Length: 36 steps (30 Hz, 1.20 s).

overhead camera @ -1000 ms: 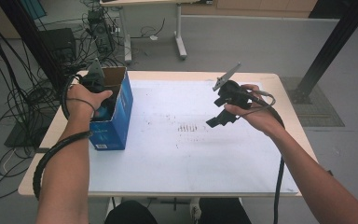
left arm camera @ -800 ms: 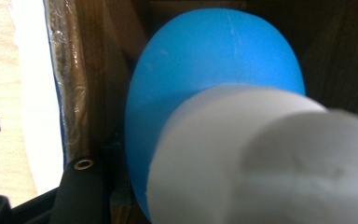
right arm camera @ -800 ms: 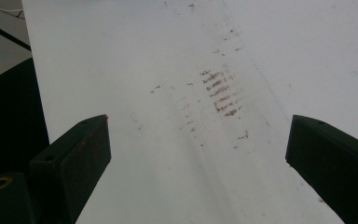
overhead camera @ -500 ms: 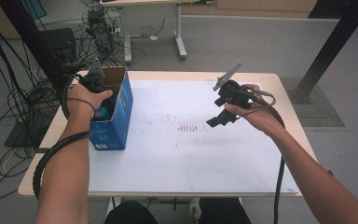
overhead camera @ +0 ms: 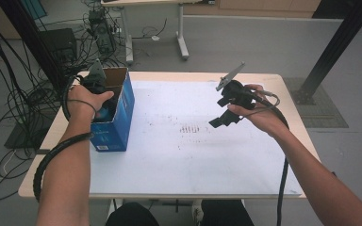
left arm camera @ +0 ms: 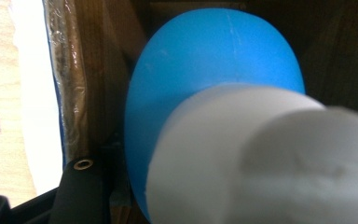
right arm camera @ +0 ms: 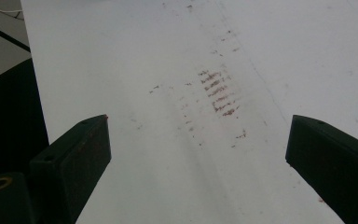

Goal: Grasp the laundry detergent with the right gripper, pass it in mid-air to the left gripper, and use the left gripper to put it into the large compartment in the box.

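My left gripper reaches down into an open blue cardboard box at the table's left edge. Its view is close on a rounded blue object with a white end, held against the box's brown inner wall. One black jaw stands at the lower left beside it; the other is hidden behind the object. My right gripper hangs above the white sheet at the centre right. That gripper is open, with nothing between its fingers.
Reddish-brown smudges mark the middle of the white sheet, which covers most of the wooden table. Cables and equipment crowd the floor to the left. Another table's leg stands behind, and a black post at the right.
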Tool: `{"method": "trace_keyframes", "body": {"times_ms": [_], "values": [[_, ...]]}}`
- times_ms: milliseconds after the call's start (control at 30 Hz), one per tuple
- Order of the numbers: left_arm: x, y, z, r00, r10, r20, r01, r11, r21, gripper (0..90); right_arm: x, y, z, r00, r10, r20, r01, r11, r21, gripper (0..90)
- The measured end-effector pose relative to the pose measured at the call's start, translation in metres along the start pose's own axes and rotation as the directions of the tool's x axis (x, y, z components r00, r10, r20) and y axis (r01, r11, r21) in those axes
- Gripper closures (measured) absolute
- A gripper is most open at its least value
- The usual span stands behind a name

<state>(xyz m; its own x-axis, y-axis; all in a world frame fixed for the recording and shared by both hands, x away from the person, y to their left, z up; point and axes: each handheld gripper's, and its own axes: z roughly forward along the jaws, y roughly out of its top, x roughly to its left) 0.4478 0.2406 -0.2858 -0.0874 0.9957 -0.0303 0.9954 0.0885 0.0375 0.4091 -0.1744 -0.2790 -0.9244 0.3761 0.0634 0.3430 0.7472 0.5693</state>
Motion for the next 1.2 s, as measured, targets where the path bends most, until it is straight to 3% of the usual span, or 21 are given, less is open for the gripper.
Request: {"method": "trace_keyframes", "body": {"times_ms": [1200], "values": [[0.0002,-0.0003,0.0002,1.0000,0.002,0.001,-0.002,1.0000,-0.004,37.8,0.0001,-0.0002,-0.0033,1.0000,-0.002,0.006,0.002,1.000,-0.004,6.6]]}}
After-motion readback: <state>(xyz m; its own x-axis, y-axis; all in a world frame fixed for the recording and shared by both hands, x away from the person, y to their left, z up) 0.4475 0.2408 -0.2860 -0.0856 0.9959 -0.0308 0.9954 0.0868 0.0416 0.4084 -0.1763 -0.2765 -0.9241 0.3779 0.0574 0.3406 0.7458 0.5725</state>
